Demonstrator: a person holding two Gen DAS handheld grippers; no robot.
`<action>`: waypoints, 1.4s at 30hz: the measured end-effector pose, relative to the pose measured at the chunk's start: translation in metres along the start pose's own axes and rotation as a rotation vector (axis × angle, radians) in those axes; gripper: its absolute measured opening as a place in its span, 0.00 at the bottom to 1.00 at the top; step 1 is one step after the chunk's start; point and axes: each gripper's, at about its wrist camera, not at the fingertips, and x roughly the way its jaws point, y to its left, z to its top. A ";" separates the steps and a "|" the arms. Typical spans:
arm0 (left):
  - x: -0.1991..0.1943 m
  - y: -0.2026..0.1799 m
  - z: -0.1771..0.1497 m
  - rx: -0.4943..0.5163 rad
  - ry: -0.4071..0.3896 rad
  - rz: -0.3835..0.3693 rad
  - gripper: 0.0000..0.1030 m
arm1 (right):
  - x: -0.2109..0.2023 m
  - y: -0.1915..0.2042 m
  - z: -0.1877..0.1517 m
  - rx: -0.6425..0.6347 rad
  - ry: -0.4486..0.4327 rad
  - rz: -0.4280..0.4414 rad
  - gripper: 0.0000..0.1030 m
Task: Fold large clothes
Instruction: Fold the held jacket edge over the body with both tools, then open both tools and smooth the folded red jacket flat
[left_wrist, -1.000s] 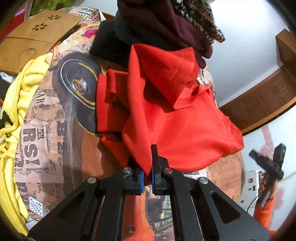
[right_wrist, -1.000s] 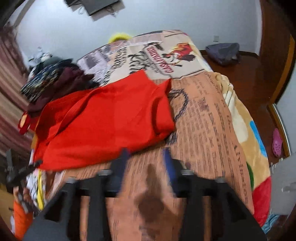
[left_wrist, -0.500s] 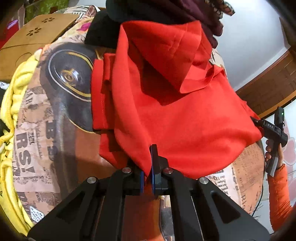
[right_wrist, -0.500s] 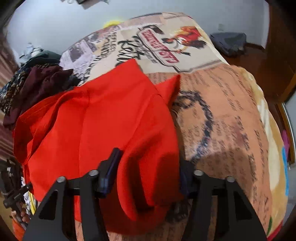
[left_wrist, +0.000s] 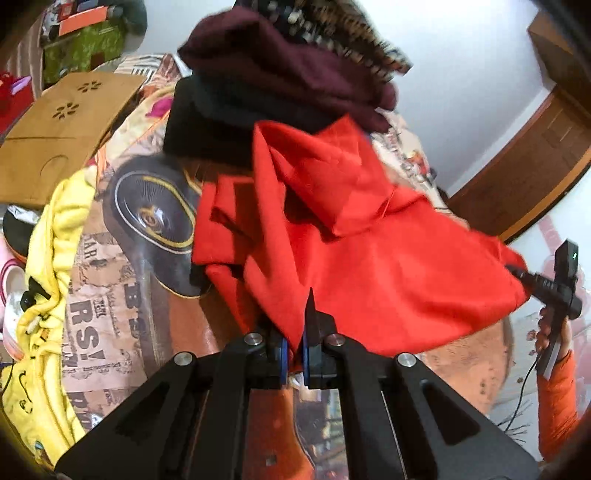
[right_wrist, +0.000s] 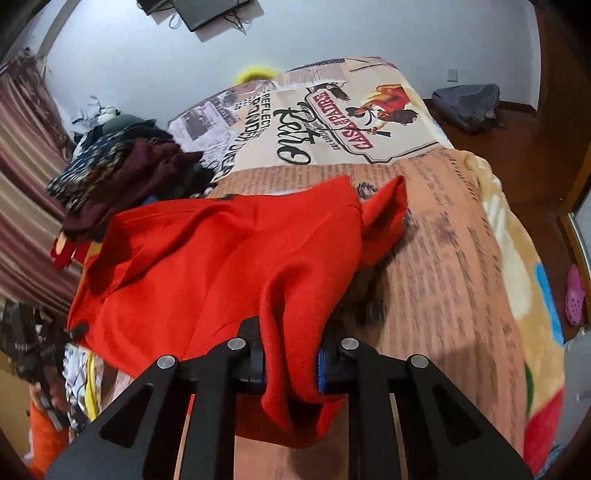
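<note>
A large red hooded garment (left_wrist: 362, 266) lies spread on the printed bedspread (left_wrist: 122, 280), its hood up toward a pile of dark clothes. My left gripper (left_wrist: 293, 332) is shut on the garment's near edge. In the right wrist view the same red garment (right_wrist: 207, 266) hangs lifted off the bed, and my right gripper (right_wrist: 290, 363) is shut on a thick fold of it. The right gripper also shows in the left wrist view (left_wrist: 554, 288) at the garment's far right corner.
A pile of folded dark clothes (left_wrist: 288, 74) sits at the head of the bed; it also shows in the right wrist view (right_wrist: 122, 173). A yellow garment (left_wrist: 48, 302) lies along the left edge. A brown cardboard box (left_wrist: 62, 125) stands beyond it. The bed's right edge drops to a wooden floor (right_wrist: 517, 147).
My right gripper moved in onto the garment's corner, closed on it and lifted it. The left gripper kept its hold and drew back a little.
</note>
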 end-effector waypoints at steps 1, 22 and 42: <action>-0.004 0.001 -0.001 0.001 -0.001 -0.007 0.04 | -0.005 0.000 -0.005 -0.006 0.004 -0.003 0.15; -0.007 0.004 -0.001 0.121 0.049 0.293 0.20 | -0.074 0.008 -0.030 -0.052 -0.146 -0.213 0.31; 0.071 -0.147 -0.016 0.359 0.125 0.032 0.42 | 0.000 0.090 -0.045 -0.240 -0.075 -0.111 0.45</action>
